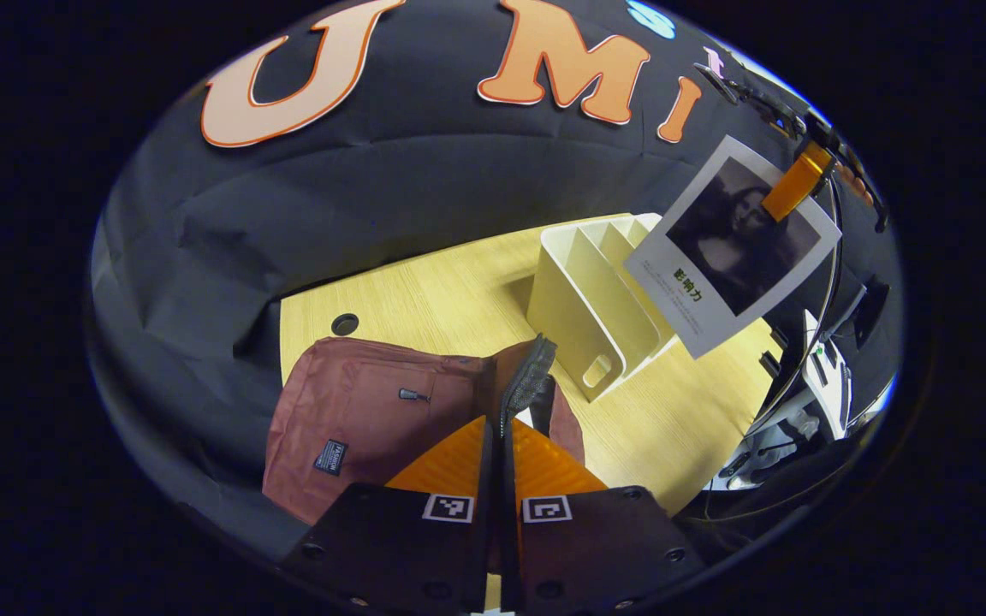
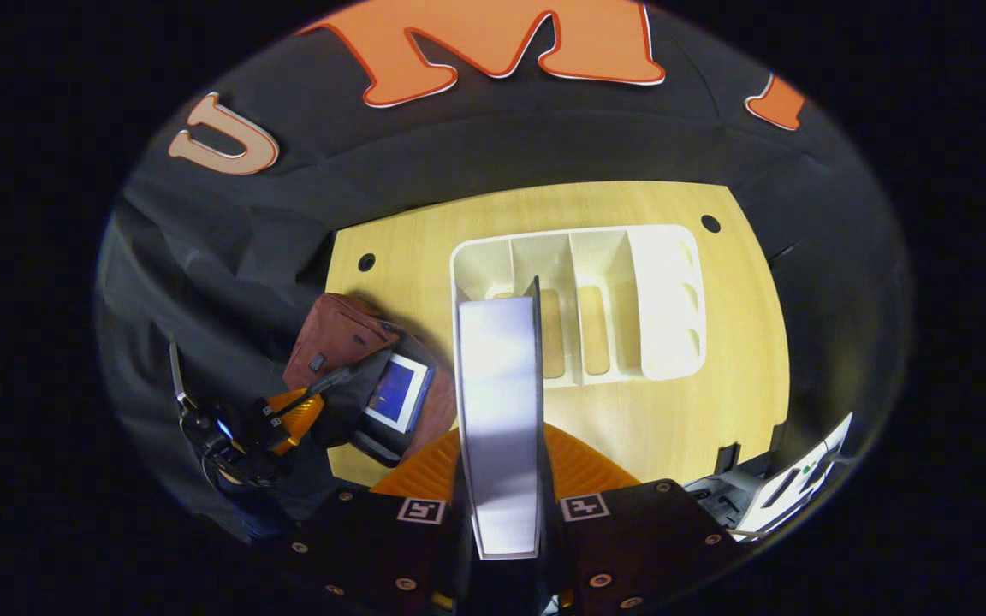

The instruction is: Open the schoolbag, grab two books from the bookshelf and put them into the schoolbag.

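At nine o'clock on the desk (image 2: 715,359) lies the schoolbag (image 1: 347,428), brown-red, its mouth pulled open. My left gripper (image 1: 498,436) is clenched on the bag's dark mesh edge (image 1: 529,381), both fingers pressed together on it. In the right gripper view that same gripper (image 2: 292,411) shows at eight o'clock, holding the flap up, and a book with a blue cover (image 2: 397,393) sits inside the open bag. At the centre, my right gripper (image 2: 506,462) is grasping a second book (image 2: 500,411), held upright between the fingers with its pale face toward the camera. In the left gripper view this book (image 1: 733,248) hangs in the air at two o'clock, above the bookshelf (image 1: 596,299). The white bookshelf stands at twelve o'clock behind the held book, just right of the bag, its slots bare.
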Tool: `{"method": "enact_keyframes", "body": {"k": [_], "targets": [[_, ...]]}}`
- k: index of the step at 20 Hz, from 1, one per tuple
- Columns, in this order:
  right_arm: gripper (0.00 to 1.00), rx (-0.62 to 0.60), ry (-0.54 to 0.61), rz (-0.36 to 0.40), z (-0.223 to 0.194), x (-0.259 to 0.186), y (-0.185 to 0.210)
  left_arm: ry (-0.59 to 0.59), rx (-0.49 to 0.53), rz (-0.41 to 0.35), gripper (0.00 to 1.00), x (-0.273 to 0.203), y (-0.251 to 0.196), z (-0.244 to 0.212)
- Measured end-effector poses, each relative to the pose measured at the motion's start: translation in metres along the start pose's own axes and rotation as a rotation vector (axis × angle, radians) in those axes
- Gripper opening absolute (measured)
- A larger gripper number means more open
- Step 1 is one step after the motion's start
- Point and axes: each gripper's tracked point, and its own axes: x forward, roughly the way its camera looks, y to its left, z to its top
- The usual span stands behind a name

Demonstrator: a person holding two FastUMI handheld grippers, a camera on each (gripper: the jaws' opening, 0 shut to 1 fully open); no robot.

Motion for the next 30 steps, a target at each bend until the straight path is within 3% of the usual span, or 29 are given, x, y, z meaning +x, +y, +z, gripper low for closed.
{"method": "enact_keyframes", "body": {"k": [13,30], "targets": [[0.32,0.142,-0.013,0.306,-0.053,0.049,0.070,-0.016,0.041,0.036,0.07,-0.030,0.020,0.021],[0.31,0.305,-0.037,0.471,-0.077,0.157,0.150,-0.016,0.073,0.023,0.07,-0.049,0.010,0.038]]}}
